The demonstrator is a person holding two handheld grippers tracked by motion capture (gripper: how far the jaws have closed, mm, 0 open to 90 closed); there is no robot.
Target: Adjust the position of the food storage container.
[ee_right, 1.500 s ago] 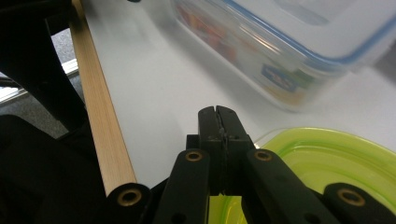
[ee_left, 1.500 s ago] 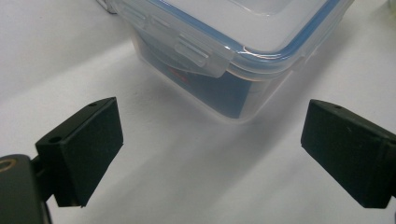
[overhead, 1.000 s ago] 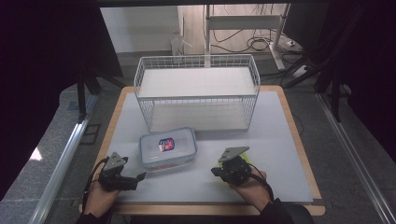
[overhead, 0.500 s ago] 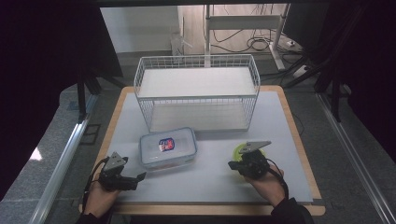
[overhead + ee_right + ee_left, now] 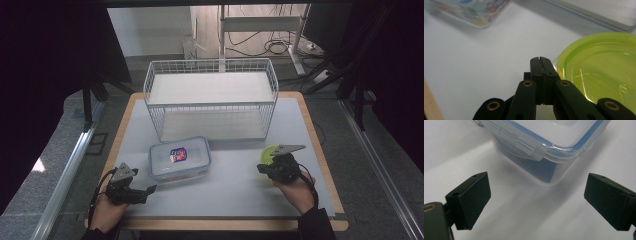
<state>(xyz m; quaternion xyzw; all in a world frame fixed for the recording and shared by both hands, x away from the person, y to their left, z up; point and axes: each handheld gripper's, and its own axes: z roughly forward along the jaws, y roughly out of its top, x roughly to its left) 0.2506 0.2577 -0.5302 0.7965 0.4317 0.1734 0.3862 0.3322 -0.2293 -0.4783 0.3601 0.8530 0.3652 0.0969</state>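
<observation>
1. Jaws on the right gripper point(image 5: 541, 60) are pressed fully together, nothing pinched, right beside the green lid's point(image 5: 599, 67) rim.
2. Left gripper point(image 5: 536, 202) jaws are spread wide and empty, aimed at the clear container point(image 5: 544, 142) just ahead.
3. That container point(image 5: 180, 157) is parked on the table point(image 5: 235, 190), in front of the wire basket point(image 5: 210, 100).

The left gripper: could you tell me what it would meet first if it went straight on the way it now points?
Most likely the clear lidded container: it sits just ahead between the left gripper's open jaws, with bare table before it. Exact depth is hard to judge.
</observation>
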